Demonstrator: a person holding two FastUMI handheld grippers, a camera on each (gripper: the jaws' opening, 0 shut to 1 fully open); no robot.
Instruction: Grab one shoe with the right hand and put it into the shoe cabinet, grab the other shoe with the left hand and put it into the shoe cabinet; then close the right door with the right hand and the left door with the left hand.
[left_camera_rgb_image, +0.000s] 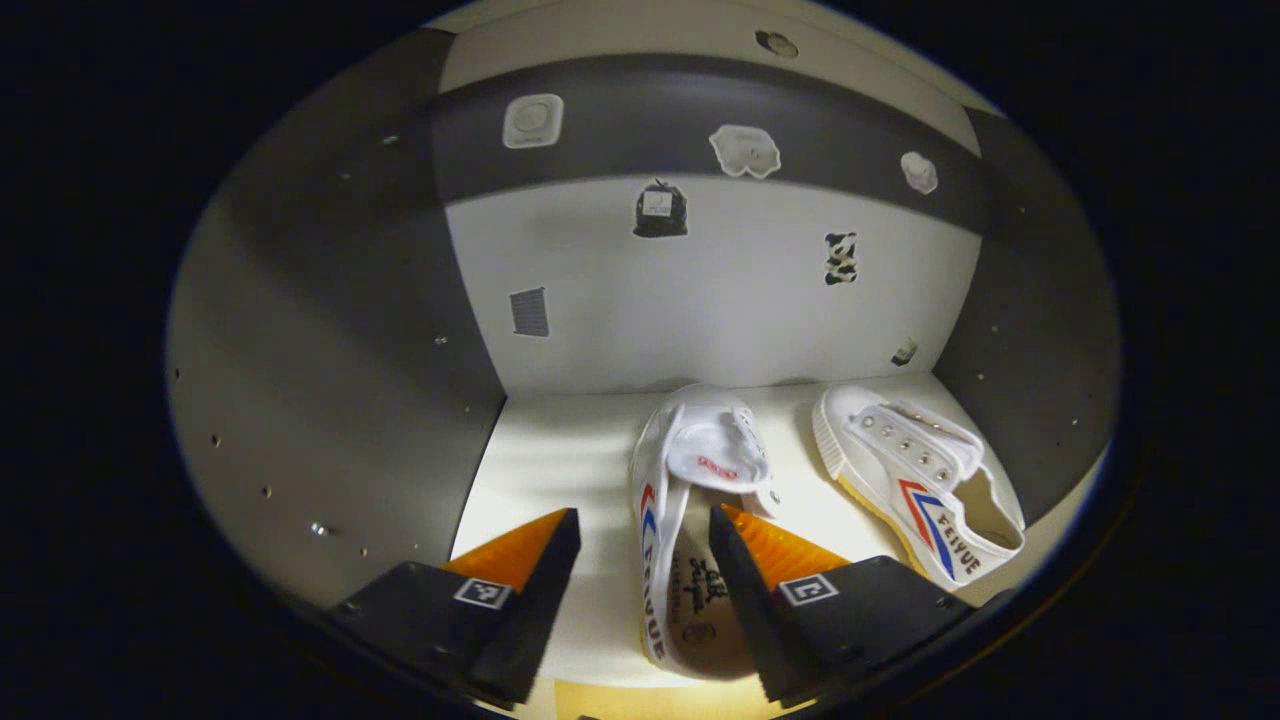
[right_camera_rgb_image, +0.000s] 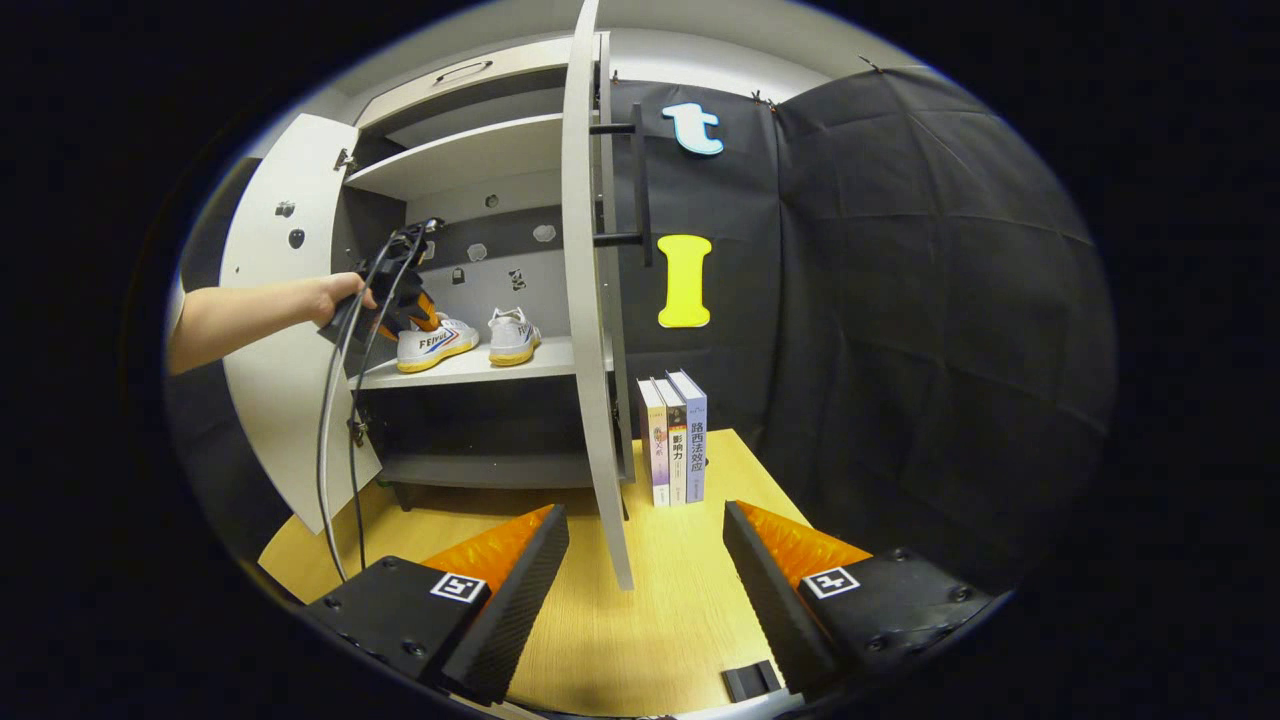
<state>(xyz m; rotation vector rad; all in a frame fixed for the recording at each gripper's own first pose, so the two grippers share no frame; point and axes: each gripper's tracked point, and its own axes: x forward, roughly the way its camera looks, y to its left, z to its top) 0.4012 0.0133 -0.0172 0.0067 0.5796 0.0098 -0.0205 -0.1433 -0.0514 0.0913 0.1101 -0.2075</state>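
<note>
Inside the shoe cabinet (left_camera_rgb_image: 330, 330) now, looking along the left gripper (left_camera_rgb_image: 645, 570), and its fingers (left_camera_rgb_image: 530, 590) are spread wide, released, clamping nothing. Off to the left of them rises a grey side wall with small peg holes. Between the two fingers lies the near shoe (left_camera_rgb_image: 690, 500) on the pale shelf (left_camera_rgb_image: 545, 460), heel end toward the camera and its open mouth partly tucked behind the right-hand finger; whether that finger touches it cannot be told. Just beyond the right-hand finger sits the second shoe (left_camera_rgb_image: 925, 480), tipped so its striped side faces up, close to the cabinet's right wall. The two shoes are near each other but apart. Small stickers (left_camera_rgb_image: 745, 150) dot the back panel above them.

Over to the right gripper view: far ahead and left of the right gripper (right_camera_rgb_image: 645, 570), a hand (right_camera_rgb_image: 335, 295) holds the left gripper at the middle shelf, where both shoes stand side by side, with cables (right_camera_rgb_image: 340, 420) trailing down from it. The left door (right_camera_rgb_image: 270, 380) hangs swung open. Straight ahead, between the parted, empty fingers (right_camera_rgb_image: 505, 600), stands the right door (right_camera_rgb_image: 585, 300), open and edge-on, above the wooden counter (right_camera_rgb_image: 640, 620). Just to the right of that door, three upright books (right_camera_rgb_image: 675, 440) rest on the counter.
</note>
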